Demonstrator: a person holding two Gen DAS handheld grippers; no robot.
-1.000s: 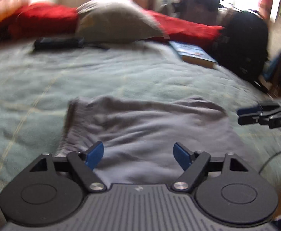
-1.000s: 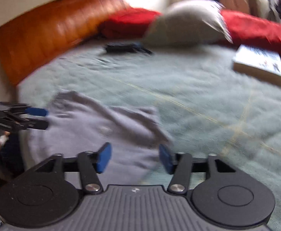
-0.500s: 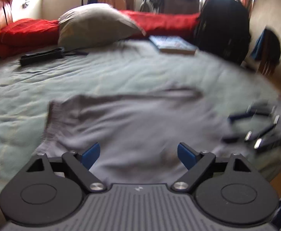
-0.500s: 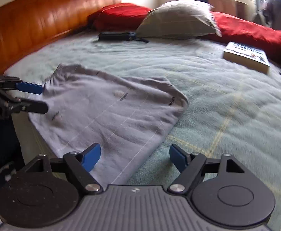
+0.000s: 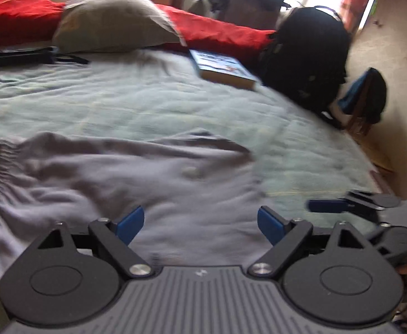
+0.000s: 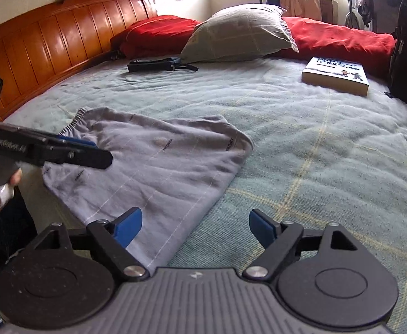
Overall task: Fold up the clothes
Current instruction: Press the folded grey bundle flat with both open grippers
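A grey garment (image 6: 158,167) with an elastic waistband at its far left lies spread flat on the pale green bed cover (image 6: 314,153). My right gripper (image 6: 195,225) hovers over its near right edge. Its jaws are opening, with only cloth and cover below them and nothing between. The left gripper (image 5: 200,224) stands open above the near part of the garment (image 5: 136,183), nothing between its pads. In the right wrist view the left gripper (image 6: 97,151) reaches in from the left over the waistband end. A blue pad (image 5: 326,205) of the right gripper shows at the left wrist view's right edge.
A book (image 6: 337,75) lies at the far right of the bed. A grey pillow (image 6: 239,33) leans on red bedding (image 6: 337,39), and a black strap (image 6: 153,65) lies before it. A wooden headboard (image 6: 50,47) runs along the left; a black backpack (image 5: 309,55) stands at the right.
The right gripper's jaws have spread wider. Both grippers have shifted over the garment, and the right one now shows lower and nearer in the left wrist view. The garment lies flatter.
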